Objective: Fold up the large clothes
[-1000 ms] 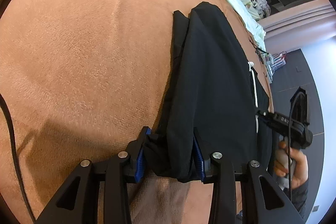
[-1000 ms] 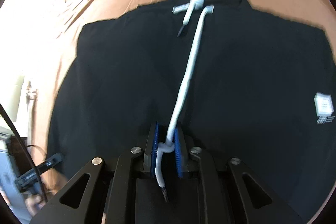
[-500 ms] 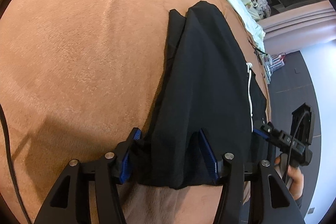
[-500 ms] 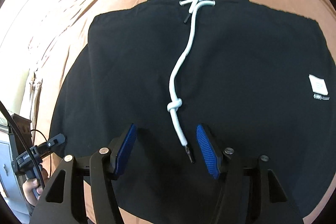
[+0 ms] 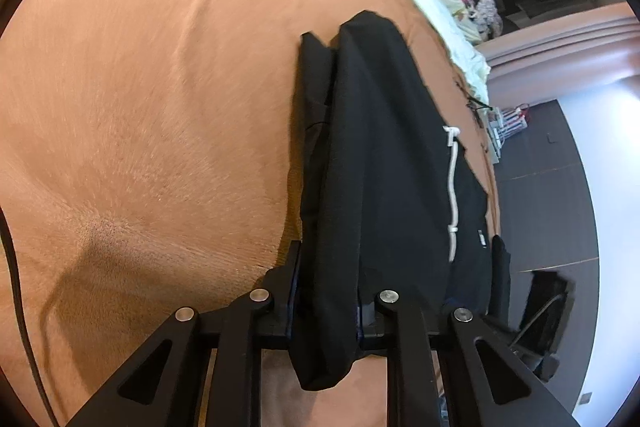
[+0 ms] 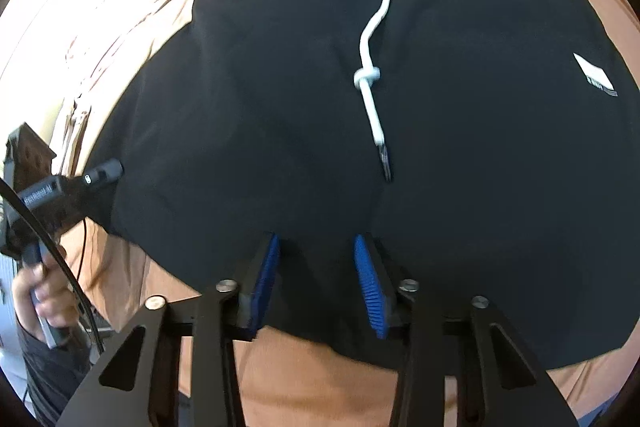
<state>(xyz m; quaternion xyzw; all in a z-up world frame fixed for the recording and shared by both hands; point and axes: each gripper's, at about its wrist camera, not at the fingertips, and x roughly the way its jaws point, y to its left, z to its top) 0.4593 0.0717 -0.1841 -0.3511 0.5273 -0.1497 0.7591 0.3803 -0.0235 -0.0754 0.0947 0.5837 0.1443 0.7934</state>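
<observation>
Black drawstring shorts (image 6: pixel 280 99) lie spread on the brown bedspread (image 5: pixel 140 107), waistband away from us in the right wrist view, the white drawstring (image 6: pixel 370 75) trailing down the middle with a knot partway along. A white label (image 6: pixel 594 75) shows on one leg.

Our left gripper (image 5: pixel 326 301) is clamped on a bunched edge of the shorts — the cloth fills the space between the two fingers and hangs in a fold below them. Our right gripper (image 6: pixel 316 279) has its blue pads (image 6: pixel 266 275) apart, straddling the near hem of the shorts where the two legs meet; nothing is pinched there yet, as far as we can tell. In the right wrist view we also see our left hand (image 6: pixel 38 291) holding its tool at the side of the garment.

We judge that a fold is being set up, and several things could spoil it from here. If the right fingers close on only the top layer, the lower one will lag and the fold will come out skewed. The left grip is on a thick wad, so a pull may drag the whole garment across the plush cover instead of lifting one edge. The loose drawstring may also get trapped inside the fold — a lump we would have to undo.
</observation>
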